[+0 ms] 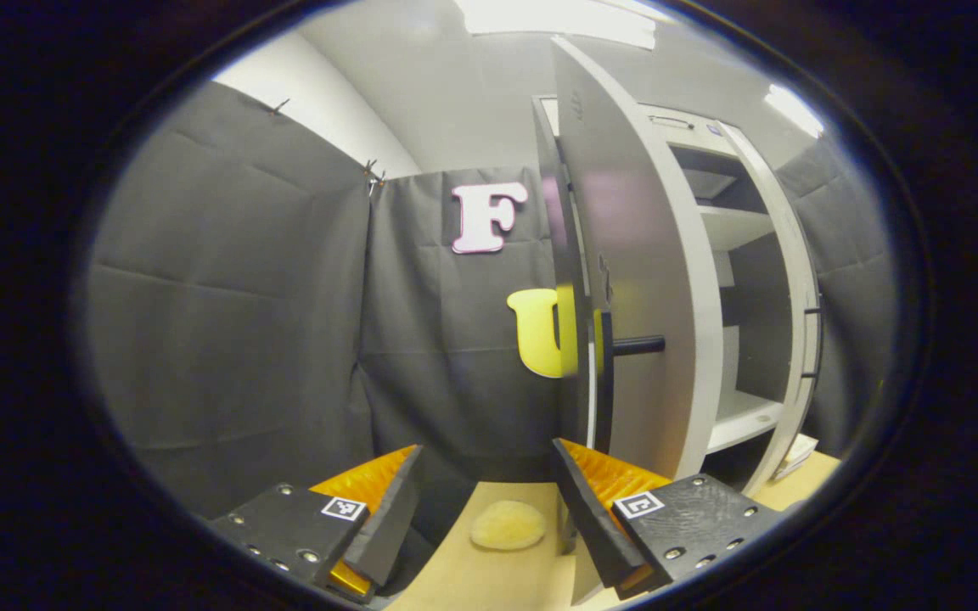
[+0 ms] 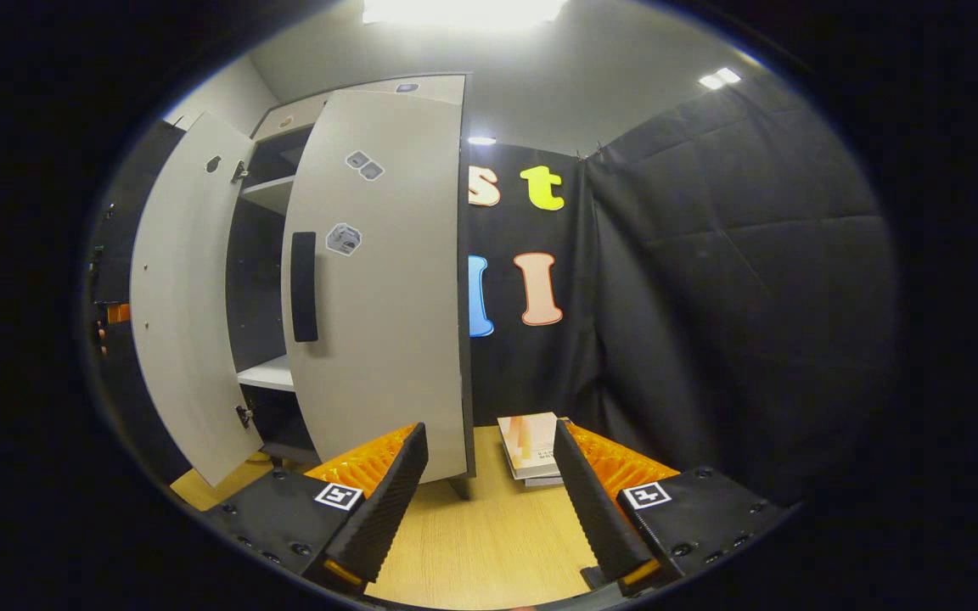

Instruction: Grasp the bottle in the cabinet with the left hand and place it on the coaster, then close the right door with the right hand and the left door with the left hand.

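My left gripper (image 1: 486,448) is open and holds nothing, low over the wooden table (image 1: 489,577). A round pale coaster (image 1: 508,524) lies on the table just ahead, between its fingers (image 1: 387,518). The grey cabinet's left door (image 1: 637,280) stands open close in front, right of centre, its black handle (image 1: 637,344) sticking out. Beyond it are white shelves (image 1: 739,416) and the open right door (image 1: 795,339). My right gripper (image 2: 490,427) is also open and holds nothing, facing the right door (image 2: 379,280) with its black handle (image 2: 304,286). The left door (image 2: 188,297) swings wide.
A small stack of books (image 2: 530,445) lies on the table (image 2: 489,535) beside the cabinet's right side, just past the right gripper's fingers. Black cloth walls close in the booth on both sides.
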Motion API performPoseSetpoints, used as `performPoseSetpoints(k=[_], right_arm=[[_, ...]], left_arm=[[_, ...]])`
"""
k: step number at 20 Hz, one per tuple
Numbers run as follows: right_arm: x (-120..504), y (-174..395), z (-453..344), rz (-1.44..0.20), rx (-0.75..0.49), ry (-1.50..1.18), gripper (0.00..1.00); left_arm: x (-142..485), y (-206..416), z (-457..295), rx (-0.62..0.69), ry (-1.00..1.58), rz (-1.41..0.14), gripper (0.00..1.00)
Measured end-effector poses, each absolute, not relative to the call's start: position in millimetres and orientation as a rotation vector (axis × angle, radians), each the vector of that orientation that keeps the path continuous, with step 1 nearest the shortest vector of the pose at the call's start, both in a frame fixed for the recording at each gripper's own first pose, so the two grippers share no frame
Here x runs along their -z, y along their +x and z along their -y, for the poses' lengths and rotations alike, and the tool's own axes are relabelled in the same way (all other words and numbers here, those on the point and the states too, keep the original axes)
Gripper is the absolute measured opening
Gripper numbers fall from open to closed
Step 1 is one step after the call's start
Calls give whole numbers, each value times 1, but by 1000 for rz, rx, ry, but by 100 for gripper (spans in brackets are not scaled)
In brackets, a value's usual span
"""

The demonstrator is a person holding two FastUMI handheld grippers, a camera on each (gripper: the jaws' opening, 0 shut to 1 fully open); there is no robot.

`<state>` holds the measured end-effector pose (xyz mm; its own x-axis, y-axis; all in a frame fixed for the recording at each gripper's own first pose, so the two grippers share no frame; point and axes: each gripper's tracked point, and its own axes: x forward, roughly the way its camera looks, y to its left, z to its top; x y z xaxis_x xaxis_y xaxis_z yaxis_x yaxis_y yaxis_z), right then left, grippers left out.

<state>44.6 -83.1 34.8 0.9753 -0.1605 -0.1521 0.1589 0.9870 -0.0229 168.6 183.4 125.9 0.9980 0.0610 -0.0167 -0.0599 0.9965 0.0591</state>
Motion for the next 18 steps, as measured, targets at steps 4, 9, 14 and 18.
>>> performPoseSetpoints(k=[4, 9, 14, 18], right_arm=[[-33, 49, 88, -160, 135, 5, 95], [-32, 56, 96, -153, 102, -34, 95], [-29, 62, 97, -152, 58, -18, 95], [-24, 65, 103, -161, 42, -24, 95]], left_arm=[[-124, 162, -178, -73, 52, -20, 91], [-127, 152, -167, -112, 48, -8, 92], [-132, 149, -128, -82, 58, -5, 92], [-132, 145, -102, -66, 55, 11, 92]])
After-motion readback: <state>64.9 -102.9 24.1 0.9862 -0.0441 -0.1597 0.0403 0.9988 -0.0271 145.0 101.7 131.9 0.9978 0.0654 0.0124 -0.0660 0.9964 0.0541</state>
